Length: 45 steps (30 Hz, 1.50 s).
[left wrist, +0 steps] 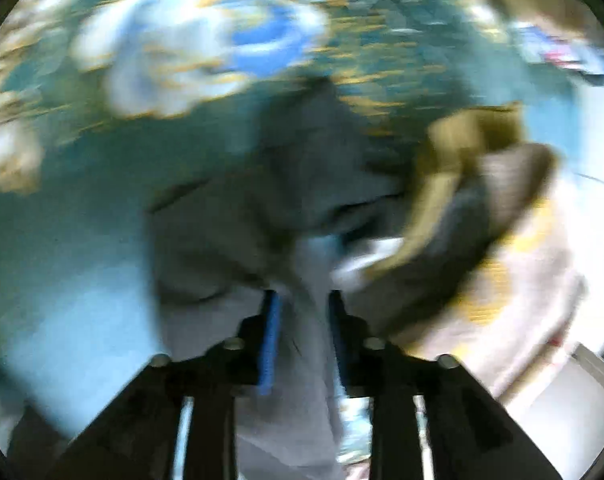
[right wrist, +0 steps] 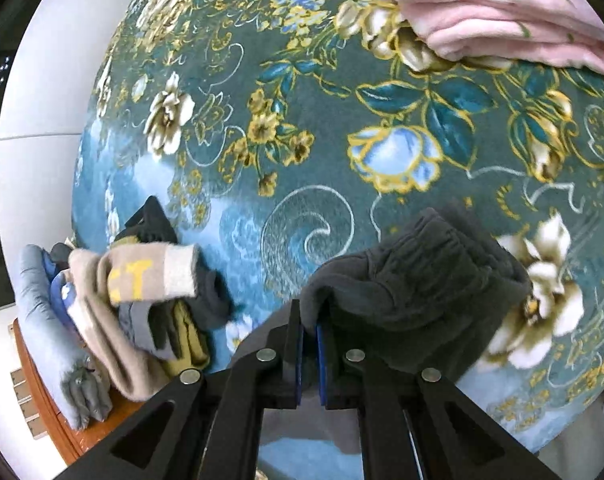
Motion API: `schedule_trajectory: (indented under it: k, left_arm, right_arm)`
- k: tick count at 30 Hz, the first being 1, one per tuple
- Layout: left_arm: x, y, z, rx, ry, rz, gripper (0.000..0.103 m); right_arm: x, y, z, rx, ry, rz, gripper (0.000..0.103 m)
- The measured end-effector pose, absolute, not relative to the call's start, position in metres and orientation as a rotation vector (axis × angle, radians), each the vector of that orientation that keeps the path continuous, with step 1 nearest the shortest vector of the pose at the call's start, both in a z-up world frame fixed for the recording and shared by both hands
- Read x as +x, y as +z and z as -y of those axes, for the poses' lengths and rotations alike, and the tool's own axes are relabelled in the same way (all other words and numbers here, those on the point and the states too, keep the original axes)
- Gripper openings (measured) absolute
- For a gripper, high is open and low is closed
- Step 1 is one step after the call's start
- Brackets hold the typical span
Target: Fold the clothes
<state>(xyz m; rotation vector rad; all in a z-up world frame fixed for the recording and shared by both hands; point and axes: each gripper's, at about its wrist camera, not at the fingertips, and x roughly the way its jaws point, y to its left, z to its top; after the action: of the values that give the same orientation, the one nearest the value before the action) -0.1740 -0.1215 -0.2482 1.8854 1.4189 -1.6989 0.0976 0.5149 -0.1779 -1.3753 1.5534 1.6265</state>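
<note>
We read "CT" on the beige garment (right wrist: 141, 276); right gripper (right wrist: 310, 320) clamps dark garment (right wrist: 414, 280), left gripper (left wrist: 302, 300) pinches grey cloth (left wrist: 261, 208).

The left wrist view is heavily motion-blurred, every edge streaked except the near black fingers (left wrist: 344, 328) at bottom centre. The right wrist view is sharp and evenly lit, with pale glare lower centre and fisheye bending toward dark corners.

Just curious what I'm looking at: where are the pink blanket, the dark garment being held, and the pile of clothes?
pink blanket (right wrist: 498, 12): right wrist view, its folded middle.
dark garment (right wrist: 414, 280): right wrist view, its gathered band.
pile of clothes (right wrist: 141, 304): right wrist view, the beige top piece.
</note>
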Motion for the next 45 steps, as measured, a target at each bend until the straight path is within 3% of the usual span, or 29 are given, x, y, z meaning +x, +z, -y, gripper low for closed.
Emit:
schedule_trajectory:
  k: [1,4,8,12,18,19,21,23,27,31,33,34,35,37,45]
  left_arm:
    - [-0.174,-0.247,0.124,1.860,-1.735,-1.458,0.045]
    - [-0.167,-0.238,0.135,1.801,-1.855,-1.529,0.047]
    - [-0.143,-0.218,0.154,1.777,-2.056,-1.330,0.054]
    - [-0.122,-0.227,0.163,1.870,-2.087,-1.213,0.054]
    - [-0.102,-0.265,0.163,1.897,-1.985,-1.224,0.054]
    - [-0.101,-0.267,0.164,1.882,-1.981,-1.245,0.051]
    - [-0.102,-0.265,0.161,1.862,-2.012,-1.249,0.023]
    - [-0.108,-0.259,0.154,1.880,-2.079,-1.176,0.011]
    - [-0.116,-0.231,0.150,1.823,-2.287,-1.163,0.010]
    - [-0.119,-0.241,0.153,1.864,-2.258,-1.068,0.011]
    - [-0.119,-0.252,0.154,1.904,-2.223,-1.027,0.015]
    - [-0.119,-0.252,0.157,1.901,-2.224,-1.048,0.023]
    - [-0.116,-0.252,0.161,1.888,-2.230,-1.082,0.041]
    - [-0.110,-0.248,0.169,1.853,-2.250,-1.162,0.060]
    - [-0.083,-0.269,0.198,1.740,-2.186,-1.380,0.062]
  right_arm:
    - [0.094,-0.182,-0.516,-1.377,1.624,-1.549,0.007]
    - [0.085,-0.194,-0.517,-1.385,1.630,-1.533,0.009]
    - [0.076,-0.202,-0.515,-1.403,1.669,-1.488,0.011]
    - [0.078,-0.183,-0.511,-1.324,1.786,-1.503,0.047]
    - [0.096,-0.149,-0.490,-1.332,1.901,-1.419,0.056]
    - [0.101,-0.148,-0.487,-1.356,1.891,-1.412,0.056]
    - [0.115,-0.149,-0.481,-1.403,1.853,-1.401,0.056]
    - [0.129,-0.155,-0.479,-1.421,1.810,-1.407,0.056]
    - [0.155,-0.170,-0.476,-1.426,1.708,-1.459,0.056]
    - [0.161,-0.178,-0.472,-1.464,1.669,-1.459,0.056]
    - [0.160,-0.182,-0.469,-1.491,1.659,-1.454,0.056]
    - [0.159,-0.182,-0.468,-1.501,1.659,-1.454,0.056]
    - [0.157,-0.183,-0.467,-1.517,1.665,-1.447,0.056]
    - [0.151,-0.183,-0.463,-1.562,1.685,-1.417,0.056]
    - [0.134,-0.191,-0.446,-1.676,1.704,-1.334,0.056]
